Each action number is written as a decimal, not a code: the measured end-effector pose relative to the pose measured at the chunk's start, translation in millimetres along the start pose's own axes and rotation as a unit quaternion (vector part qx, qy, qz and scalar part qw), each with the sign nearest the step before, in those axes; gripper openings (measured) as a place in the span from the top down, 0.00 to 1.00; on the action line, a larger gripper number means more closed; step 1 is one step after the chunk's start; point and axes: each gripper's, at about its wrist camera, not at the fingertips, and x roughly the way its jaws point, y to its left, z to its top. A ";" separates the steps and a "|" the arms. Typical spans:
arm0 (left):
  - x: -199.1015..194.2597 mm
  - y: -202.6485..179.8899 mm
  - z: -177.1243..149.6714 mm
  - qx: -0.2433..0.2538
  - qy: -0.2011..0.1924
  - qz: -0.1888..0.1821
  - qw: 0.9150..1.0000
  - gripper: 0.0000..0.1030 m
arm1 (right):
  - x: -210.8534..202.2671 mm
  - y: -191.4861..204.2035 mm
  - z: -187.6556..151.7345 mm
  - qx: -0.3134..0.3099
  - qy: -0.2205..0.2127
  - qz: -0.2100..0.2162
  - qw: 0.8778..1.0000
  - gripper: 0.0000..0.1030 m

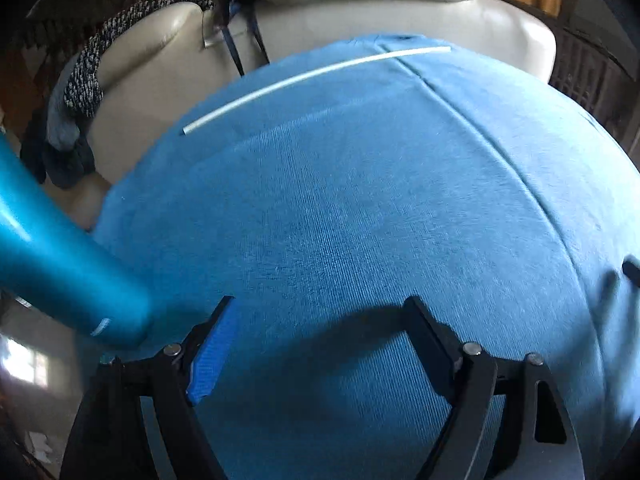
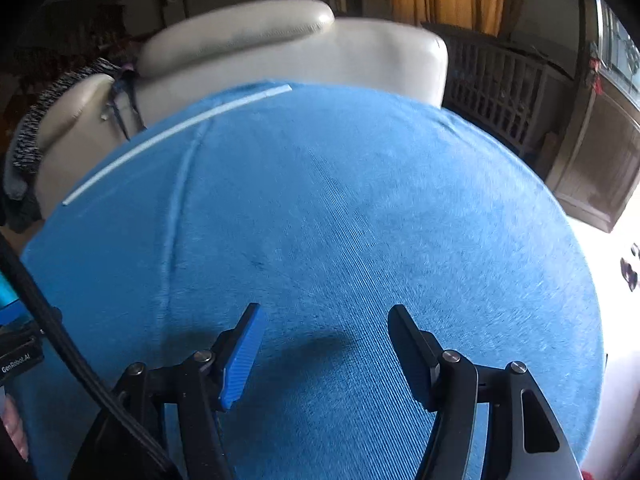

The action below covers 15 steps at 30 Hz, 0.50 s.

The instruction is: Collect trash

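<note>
A long thin white straw (image 1: 316, 87) lies on the far part of a blue cloth-covered surface (image 1: 360, 220). It also shows in the right wrist view (image 2: 176, 132), at the far left of the cloth (image 2: 360, 220). My left gripper (image 1: 320, 308) is open and empty, low over the near cloth, well short of the straw. My right gripper (image 2: 324, 316) is open and empty, low over the near middle of the cloth. A shiny teal cylinder (image 1: 60, 264) lies at the cloth's left edge, just left of my left gripper.
A cream leather armchair (image 1: 360, 12) stands right behind the cloth, with a speckled knit garment (image 1: 96, 64) draped over its arm. A dark slatted cabinet (image 2: 496, 88) and a wooden unit (image 2: 600, 160) stand to the right. Black cables (image 2: 60, 340) cross the right wrist view's lower left.
</note>
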 end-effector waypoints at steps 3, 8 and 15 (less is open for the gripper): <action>6.6 1.5 9.0 -0.012 0.003 -0.002 1.000 0.15 | 7.9 -2.2 -0.1 -0.001 0.008 -0.021 1.000 0.24; 16.3 0.2 10.7 -0.031 -0.015 0.007 0.999 0.00 | 17.7 -15.6 4.6 0.031 0.026 -0.049 0.998 0.00; 21.7 14.5 8.1 -0.065 -0.003 -0.037 0.997 0.00 | 22.0 -18.8 4.0 0.031 0.027 -0.054 0.998 0.00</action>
